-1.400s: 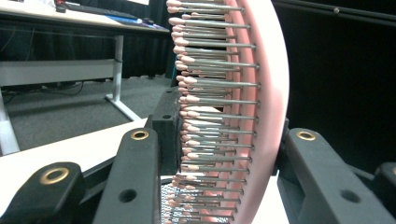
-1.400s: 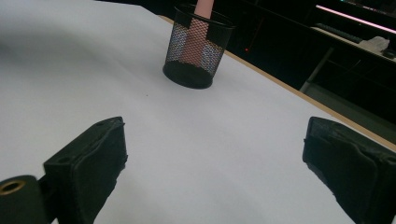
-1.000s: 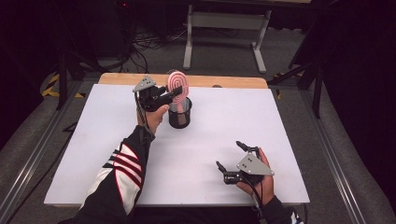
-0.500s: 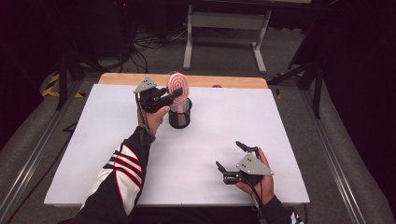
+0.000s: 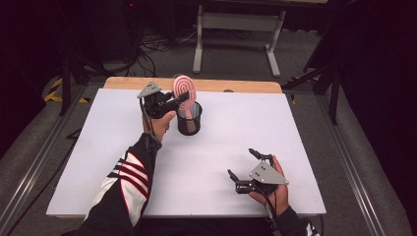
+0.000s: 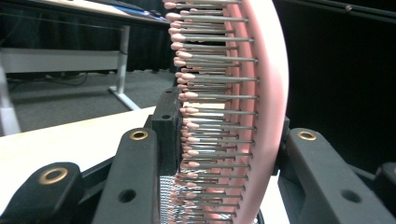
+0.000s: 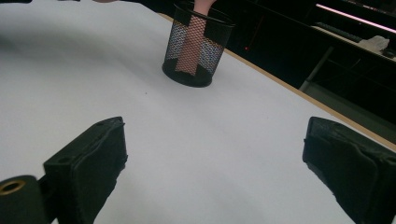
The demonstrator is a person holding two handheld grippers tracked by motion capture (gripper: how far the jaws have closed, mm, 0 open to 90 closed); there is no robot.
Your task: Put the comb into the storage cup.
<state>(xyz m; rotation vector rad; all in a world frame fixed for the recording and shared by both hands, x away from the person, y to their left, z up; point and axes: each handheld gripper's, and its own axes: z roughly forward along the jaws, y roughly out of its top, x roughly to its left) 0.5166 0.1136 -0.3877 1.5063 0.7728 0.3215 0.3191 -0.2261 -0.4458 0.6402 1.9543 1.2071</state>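
White tabletop (image 5: 206,162) carries a mesh pen cup (image 5: 189,119); left claw (image 5: 181,98) clamps the pink hairbrush (image 5: 184,88) head, steadying its handle inside, while right claw (image 5: 244,164) rests wide open, empty

Bare table (image 5: 231,142) — mesh cup (image 5: 189,119) aside

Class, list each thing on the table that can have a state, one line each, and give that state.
Pink hairbrush: upright, handle down inside the cup, head above the rim, clamped.
Black mesh cup: standing upright on the table, holding the brush handle.
Left hand-held gripper: shut on the brush head.
Right hand-held gripper: open, nothing between its jaws, resting near the table's front edge.
White table: flat.
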